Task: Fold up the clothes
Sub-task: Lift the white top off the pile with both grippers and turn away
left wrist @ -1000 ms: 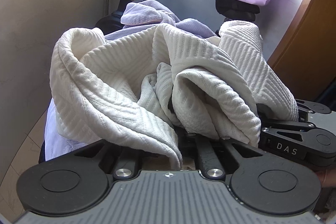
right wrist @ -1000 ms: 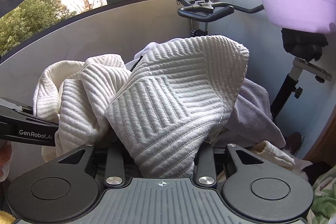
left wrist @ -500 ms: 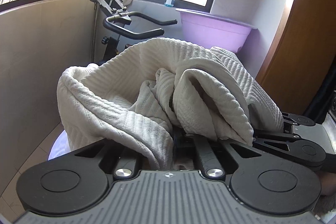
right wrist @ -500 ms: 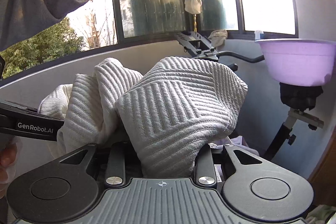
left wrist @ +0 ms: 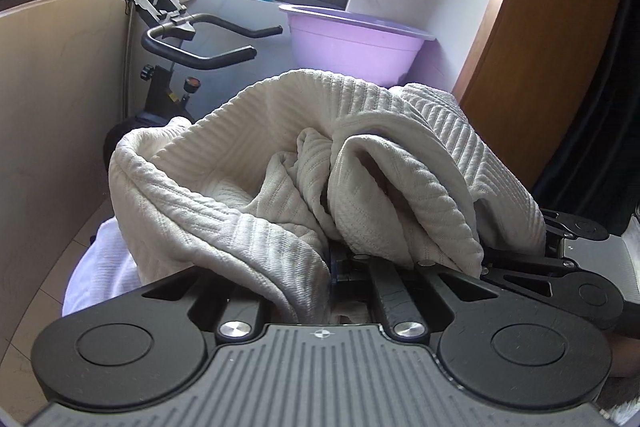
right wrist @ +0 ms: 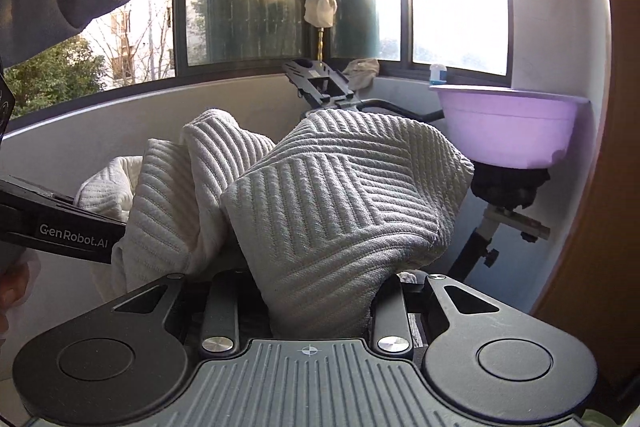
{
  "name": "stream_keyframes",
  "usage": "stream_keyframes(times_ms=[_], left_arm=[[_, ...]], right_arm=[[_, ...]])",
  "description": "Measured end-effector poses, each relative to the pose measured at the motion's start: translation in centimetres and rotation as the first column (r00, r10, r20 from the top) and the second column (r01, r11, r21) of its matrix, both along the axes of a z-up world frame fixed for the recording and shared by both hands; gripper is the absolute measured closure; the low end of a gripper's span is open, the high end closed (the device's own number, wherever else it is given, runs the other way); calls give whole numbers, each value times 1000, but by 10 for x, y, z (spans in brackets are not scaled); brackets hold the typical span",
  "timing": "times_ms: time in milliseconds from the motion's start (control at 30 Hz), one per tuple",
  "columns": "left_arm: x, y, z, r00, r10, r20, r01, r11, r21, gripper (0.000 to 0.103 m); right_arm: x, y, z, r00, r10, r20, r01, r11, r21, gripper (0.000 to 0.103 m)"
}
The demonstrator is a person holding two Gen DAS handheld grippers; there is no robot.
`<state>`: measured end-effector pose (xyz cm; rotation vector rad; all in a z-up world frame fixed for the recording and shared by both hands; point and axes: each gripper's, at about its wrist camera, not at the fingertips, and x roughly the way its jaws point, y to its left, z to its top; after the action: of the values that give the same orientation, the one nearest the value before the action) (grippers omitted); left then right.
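Cream ribbed cloth (left wrist: 304, 163) hung bunched in the air between both tools, above a white pile (left wrist: 100, 267); the step looked like lifting it to find an edge, and next it needed spreading apart; the left gripper (left wrist: 340, 259) pinched a fold; the right gripper (right wrist: 316, 291) was buried in cloth, apparently pinching it too, its jaws hidden.

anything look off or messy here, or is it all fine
The cream ribbed garment is bunched in a crumpled heap over both grippers, left gripper and right gripper, not yet laid flat. A purple basin sits on the exercise bike's seat, an odd perch.
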<state>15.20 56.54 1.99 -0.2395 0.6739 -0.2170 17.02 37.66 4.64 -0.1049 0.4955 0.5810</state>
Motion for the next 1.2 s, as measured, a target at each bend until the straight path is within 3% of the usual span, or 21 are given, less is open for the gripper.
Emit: stream_keyframes(times_ms=[233,500,667,900,1200], left_arm=[[-6,-4,-27,993,-110,-53,107,993,-54,95],[-15,-38,-28,963,-250,-100,248,968,-36,95],[-32,-76,-24,954,-287,-89,287,958,-8,95],[-83,-157,-14,954,-293,-65,296,955,37,95],[-168,-302,-13,942,-327,-74,332,942,55,95]], right_arm=[[-37,5,-19,990,-128,-57,123,989,-81,77],[-83,-29,-31,967,-243,-81,240,970,-46,77],[-108,-65,-33,957,-281,-69,279,960,-33,77],[-164,-139,-35,954,-297,-39,297,955,12,77],[-253,-287,-37,940,-338,-40,340,940,37,77]])
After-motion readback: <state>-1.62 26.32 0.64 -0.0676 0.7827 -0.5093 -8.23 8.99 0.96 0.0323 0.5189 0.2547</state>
